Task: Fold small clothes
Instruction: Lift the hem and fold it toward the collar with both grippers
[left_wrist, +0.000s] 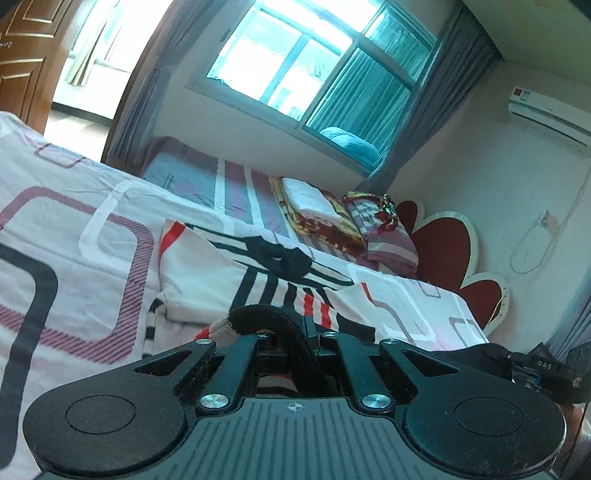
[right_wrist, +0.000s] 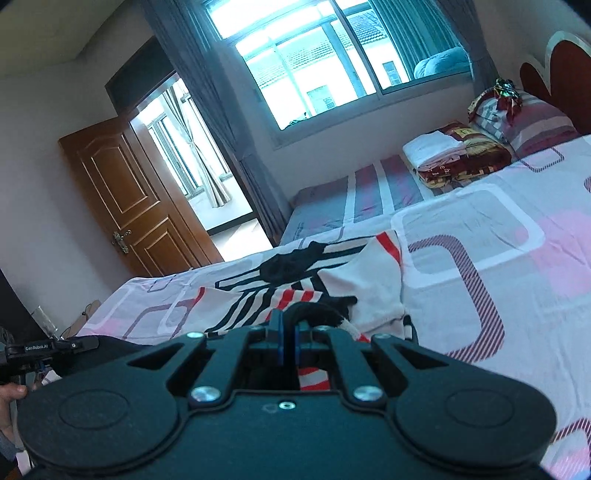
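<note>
The near hem of the white garment with black and red stripes (left_wrist: 229, 273) is hidden behind the black left gripper (left_wrist: 295, 328) (fingertips largely buried in cloth).

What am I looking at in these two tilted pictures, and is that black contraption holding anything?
No robot here: a person carries a two-finger gripper in each hand, each with a fisheye camera looking along its fingers. One picture is from the left gripper, the other from the right gripper. Both are shut on the near edge of a striped garment of white, black and red, which lies on a bed. Farther back are folded blankets and a pillow.
</note>
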